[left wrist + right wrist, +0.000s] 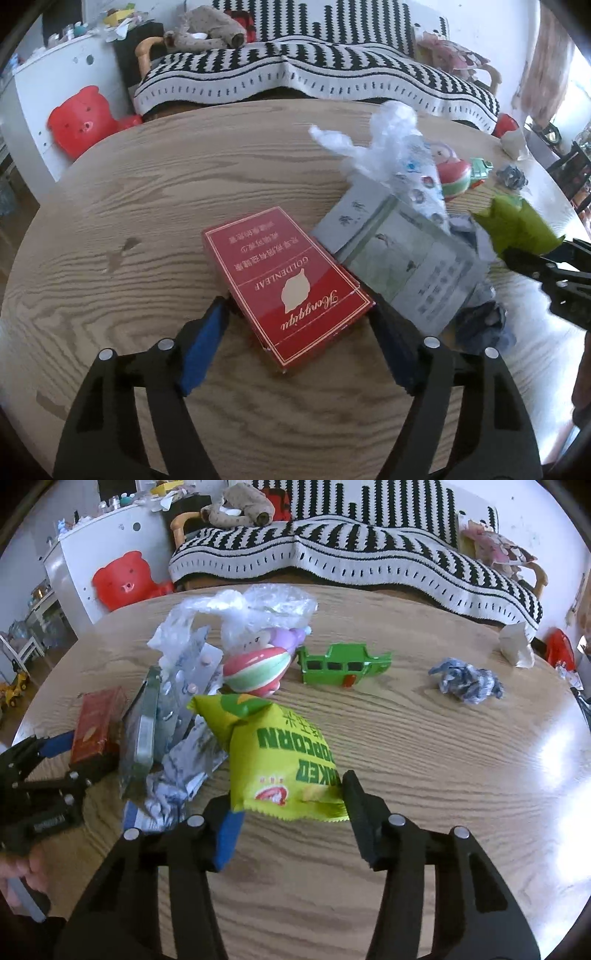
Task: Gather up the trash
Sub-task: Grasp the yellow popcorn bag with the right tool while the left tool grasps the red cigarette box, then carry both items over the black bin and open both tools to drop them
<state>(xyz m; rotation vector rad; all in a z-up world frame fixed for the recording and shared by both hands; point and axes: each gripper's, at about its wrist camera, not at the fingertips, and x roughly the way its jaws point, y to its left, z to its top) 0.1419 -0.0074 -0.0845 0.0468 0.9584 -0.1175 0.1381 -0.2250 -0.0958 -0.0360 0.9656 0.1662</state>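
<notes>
Trash sits in a heap on the round wooden counter (147,184), and each tool has one piece of it between its fingers. Left tool (299,314) straddles the near end of the red cigarette carton (280,280); the carton lies flat, its long axis running away from the tool and slanting a little to the left, so the fingers cross its short width. Both pads look to be at the carton's side edges, the jaws only part-way in, though I cannot tell whether they press yet. Right tool (291,805) has the near, serrated end of the yellow-green popcorn bag (280,749) between its fingers, and the pads appear to pinch it from both sides; the bag's length also runs straight ahead from the tool, leaning against the grey box (142,731) and foil scraps to its left. In my judgement each hand is nearest its own piece, so the coming lift depends on each grip staying square across the narrow axis
</notes>
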